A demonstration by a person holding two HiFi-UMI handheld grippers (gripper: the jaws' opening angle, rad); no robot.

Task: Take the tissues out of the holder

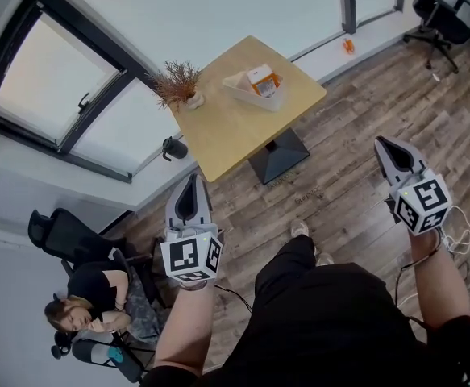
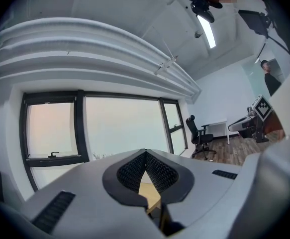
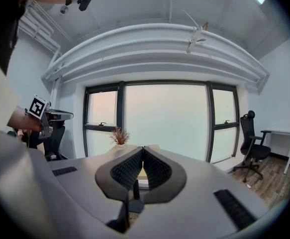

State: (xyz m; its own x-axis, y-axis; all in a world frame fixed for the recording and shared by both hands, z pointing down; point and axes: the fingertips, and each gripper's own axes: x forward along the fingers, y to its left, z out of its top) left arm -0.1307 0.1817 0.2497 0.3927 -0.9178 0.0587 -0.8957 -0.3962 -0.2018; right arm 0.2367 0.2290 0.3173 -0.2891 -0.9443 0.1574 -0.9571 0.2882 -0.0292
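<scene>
An orange tissue pack (image 1: 262, 80) sits in a white holder (image 1: 241, 89) on the far side of a square wooden table (image 1: 226, 131), beside a dried plant (image 1: 178, 84). Both grippers are held over the wooden floor, well short of the table and pointing towards it. My left gripper (image 1: 193, 181) is shut and holds nothing; its jaw tips meet in the left gripper view (image 2: 145, 152). On the right, my right gripper (image 1: 384, 144) is also shut and empty. Past its jaws (image 3: 143, 149) the plant (image 3: 118, 135) shows, but the holder is hidden.
The table stands against a wall of large windows (image 1: 218, 6). A black office chair (image 1: 436, 10) is at the far right, another chair (image 1: 64, 236) at the left. A person (image 1: 89, 301) sits at the lower left. A small orange object (image 1: 347, 45) lies by the window.
</scene>
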